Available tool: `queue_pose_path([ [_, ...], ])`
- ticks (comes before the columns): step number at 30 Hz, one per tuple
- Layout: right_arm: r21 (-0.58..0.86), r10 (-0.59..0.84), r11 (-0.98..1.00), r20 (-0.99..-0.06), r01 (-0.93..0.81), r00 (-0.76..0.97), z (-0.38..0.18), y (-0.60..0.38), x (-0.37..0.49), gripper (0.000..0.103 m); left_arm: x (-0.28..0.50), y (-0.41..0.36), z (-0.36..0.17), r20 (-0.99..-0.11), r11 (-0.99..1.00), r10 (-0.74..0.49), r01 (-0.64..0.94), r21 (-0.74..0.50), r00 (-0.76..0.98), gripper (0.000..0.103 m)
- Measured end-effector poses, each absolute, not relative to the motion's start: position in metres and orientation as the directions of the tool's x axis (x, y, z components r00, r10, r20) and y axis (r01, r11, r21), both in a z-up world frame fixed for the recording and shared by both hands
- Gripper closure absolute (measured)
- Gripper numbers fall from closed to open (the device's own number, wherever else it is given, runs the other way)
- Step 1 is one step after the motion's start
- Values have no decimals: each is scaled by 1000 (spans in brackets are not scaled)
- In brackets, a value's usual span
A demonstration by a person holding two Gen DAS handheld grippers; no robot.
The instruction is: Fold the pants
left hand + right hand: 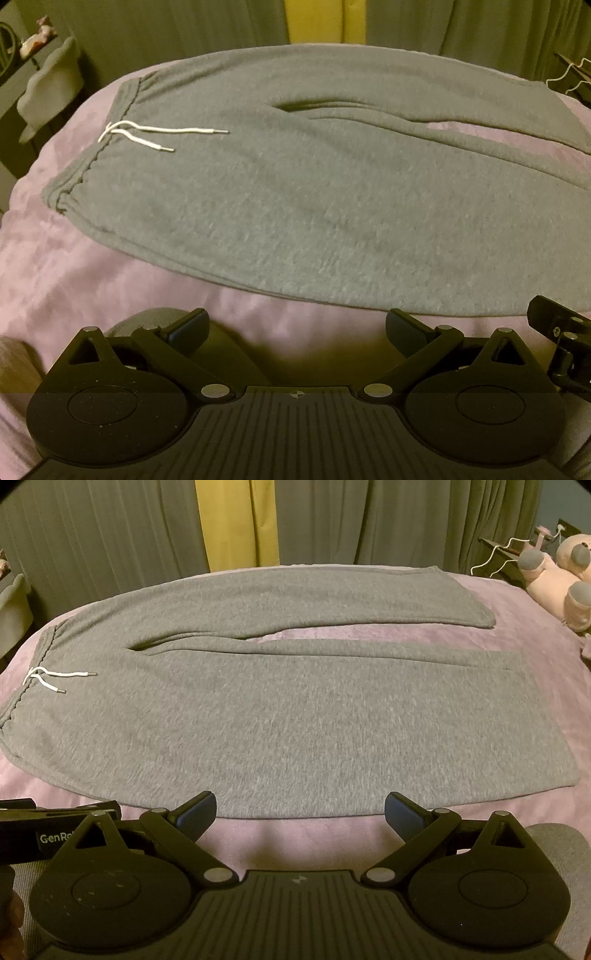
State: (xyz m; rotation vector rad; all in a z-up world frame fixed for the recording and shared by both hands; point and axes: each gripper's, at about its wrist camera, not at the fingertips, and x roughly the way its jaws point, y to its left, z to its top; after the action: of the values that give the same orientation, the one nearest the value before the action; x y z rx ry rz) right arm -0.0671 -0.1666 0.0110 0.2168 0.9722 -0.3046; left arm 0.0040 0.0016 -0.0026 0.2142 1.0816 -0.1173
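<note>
Grey sweatpants (280, 716) lie flat on a pink bedspread (535, 642), waistband to the left with a white drawstring (55, 679), both legs stretched to the right and slightly apart. In the left wrist view the pants (277, 206) fill the middle, the drawstring (147, 134) near the waistband. My left gripper (295, 330) hovers open just short of the near edge of the pants, over bare bedspread. My right gripper (300, 812) is open too, its fingertips (197, 810) at the near hem edge, nothing between them.
Grey curtains with a yellow strip (236, 524) hang behind the bed. A pink plush toy (554, 576) sits at the far right corner beside a white cable. A grey cushion or chair (51, 88) stands at the far left. The other gripper shows at each view's side.
</note>
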Motion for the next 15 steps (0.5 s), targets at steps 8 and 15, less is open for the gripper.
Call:
queue_pose_path([
  [8,39,-162,936,-834,349,528,12,-164,-68,5,3,0,-1,-888,973,-6,207,101,460,0],
  [15,34,-164,937,-836,348,524,12,-162,-66,5,4,1,1,-891,973,-11,209,94,453,0],
])
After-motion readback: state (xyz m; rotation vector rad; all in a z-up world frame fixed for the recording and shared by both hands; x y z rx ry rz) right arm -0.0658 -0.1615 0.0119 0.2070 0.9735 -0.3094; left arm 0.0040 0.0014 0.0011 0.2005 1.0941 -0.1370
